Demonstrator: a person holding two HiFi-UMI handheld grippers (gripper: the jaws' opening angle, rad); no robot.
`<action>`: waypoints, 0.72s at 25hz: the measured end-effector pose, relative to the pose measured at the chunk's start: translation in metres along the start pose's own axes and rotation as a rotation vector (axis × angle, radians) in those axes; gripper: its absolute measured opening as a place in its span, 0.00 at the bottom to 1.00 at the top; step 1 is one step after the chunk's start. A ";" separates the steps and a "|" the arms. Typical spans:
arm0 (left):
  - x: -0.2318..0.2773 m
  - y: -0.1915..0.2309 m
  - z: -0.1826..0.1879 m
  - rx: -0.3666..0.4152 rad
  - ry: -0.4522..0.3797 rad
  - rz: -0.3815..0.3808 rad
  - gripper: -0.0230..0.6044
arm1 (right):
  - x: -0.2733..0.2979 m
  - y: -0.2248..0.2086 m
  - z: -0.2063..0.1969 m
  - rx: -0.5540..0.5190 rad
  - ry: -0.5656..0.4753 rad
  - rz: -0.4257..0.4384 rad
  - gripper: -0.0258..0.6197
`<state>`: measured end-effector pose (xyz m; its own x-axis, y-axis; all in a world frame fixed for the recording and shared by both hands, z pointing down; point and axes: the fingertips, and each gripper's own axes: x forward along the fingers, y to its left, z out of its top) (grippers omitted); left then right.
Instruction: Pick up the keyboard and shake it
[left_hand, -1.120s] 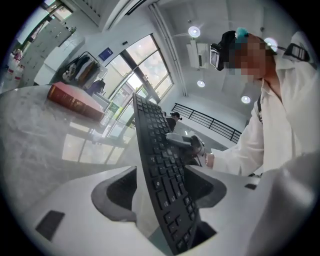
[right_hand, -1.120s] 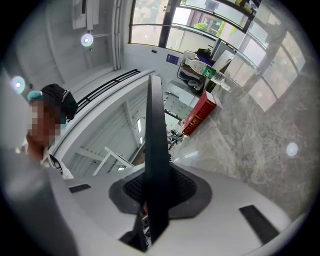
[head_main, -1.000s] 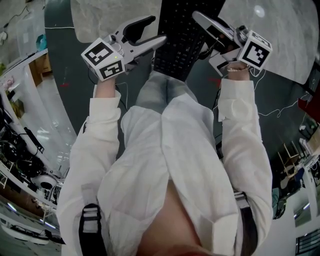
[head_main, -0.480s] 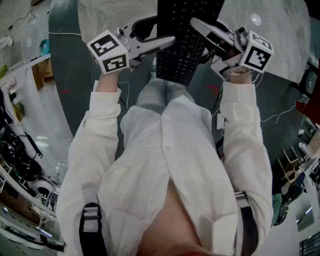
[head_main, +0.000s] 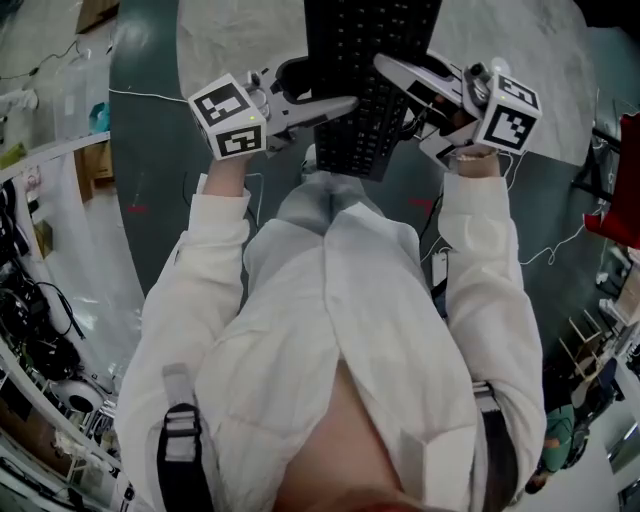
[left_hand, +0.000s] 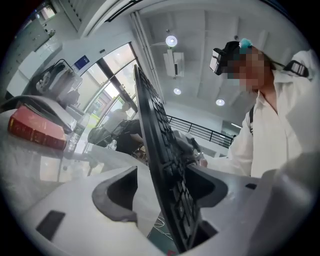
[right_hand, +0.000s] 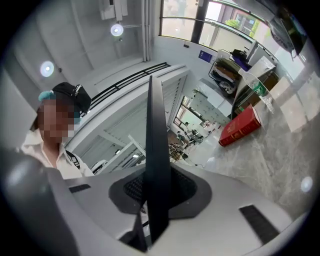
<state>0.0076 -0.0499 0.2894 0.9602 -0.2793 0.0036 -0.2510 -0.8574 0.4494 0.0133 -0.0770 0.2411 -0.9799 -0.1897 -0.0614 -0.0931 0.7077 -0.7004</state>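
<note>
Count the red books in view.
1. The red book lies flat on the marble table, off to the side past the keyboard; both gripper views show it. The head view doesn't, so more may be hidden.

You held the black keyboard (head_main: 365, 90) raised off the worktop (head_main: 530, 100) in front of your chest, keys facing up at you, its length running away from your body. The right tongs (right_hand: 156, 197) pinched its thin edge. In the left tongs (left_hand: 162, 195), whose jaws had just been opening, its key face touched one pad while its back stood apart from the other.
</note>
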 end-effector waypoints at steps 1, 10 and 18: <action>-0.001 -0.004 0.003 0.011 -0.006 -0.008 0.53 | 0.001 0.005 0.003 -0.012 -0.004 0.003 0.19; -0.006 -0.047 0.048 0.157 -0.075 -0.055 0.32 | 0.004 0.050 0.025 -0.097 -0.023 0.010 0.19; -0.010 -0.070 0.075 0.277 -0.072 -0.070 0.29 | 0.004 0.084 0.042 -0.248 -0.039 -0.005 0.19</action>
<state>0.0064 -0.0196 0.1911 0.9676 -0.2368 -0.0872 -0.2178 -0.9582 0.1854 0.0092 -0.0467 0.1517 -0.9723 -0.2162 -0.0890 -0.1429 0.8509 -0.5054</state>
